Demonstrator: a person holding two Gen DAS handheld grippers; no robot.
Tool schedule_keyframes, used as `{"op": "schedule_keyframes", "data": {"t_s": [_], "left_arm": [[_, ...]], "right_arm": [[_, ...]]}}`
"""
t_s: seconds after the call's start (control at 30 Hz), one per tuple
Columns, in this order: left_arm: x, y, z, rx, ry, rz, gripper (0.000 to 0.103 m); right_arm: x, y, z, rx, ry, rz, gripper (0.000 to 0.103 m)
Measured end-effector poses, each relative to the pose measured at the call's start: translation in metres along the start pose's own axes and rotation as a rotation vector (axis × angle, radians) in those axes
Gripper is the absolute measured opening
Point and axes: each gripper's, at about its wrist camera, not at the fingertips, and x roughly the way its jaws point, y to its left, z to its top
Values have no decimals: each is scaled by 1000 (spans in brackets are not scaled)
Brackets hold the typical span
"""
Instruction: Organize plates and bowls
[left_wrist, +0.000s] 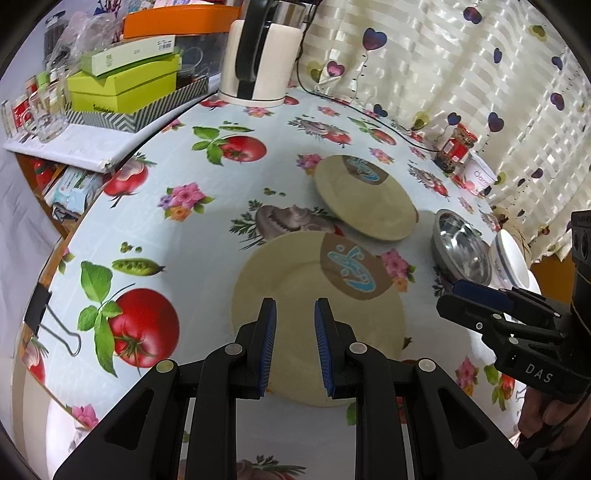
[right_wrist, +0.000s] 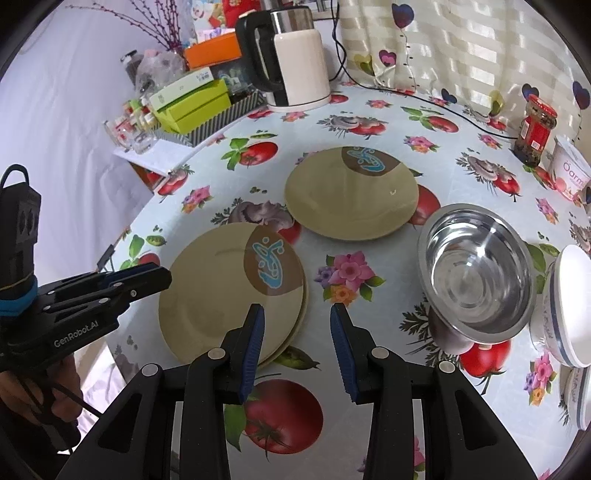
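Two beige plates lie stacked (right_wrist: 221, 295) near the table's front left, shown large in the left wrist view (left_wrist: 295, 280). A single beige plate (right_wrist: 351, 195) (left_wrist: 365, 199) sits behind them. To the right stand a steel bowl (right_wrist: 476, 269) (left_wrist: 461, 247) and white bowls (right_wrist: 569, 306) (left_wrist: 513, 258). My left gripper (left_wrist: 295, 314) (right_wrist: 155, 275) hovers over the stack's near-left rim, open by a narrow gap, with nothing gripped. My right gripper (right_wrist: 297, 314) (left_wrist: 465, 291) is open and empty above the cloth, just right of the stack.
A white kettle (right_wrist: 295, 55) and its cable stand at the back. Stacked boxes (right_wrist: 192, 99) and glasses fill a side shelf at the left. A red-lidded jar (right_wrist: 535, 129) and a yoghurt tub (right_wrist: 570, 173) stand at the back right. A binder clip (left_wrist: 55, 325) grips the table's left edge.
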Motion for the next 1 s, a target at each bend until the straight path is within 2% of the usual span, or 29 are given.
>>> {"op": "schedule_keyframes", "data": {"t_s": [1.0], "left_arm": [[13,-27,33,38,5,-46,21]], "right_arm": [[-10,-28,21,35,-36,-3,37]]}}
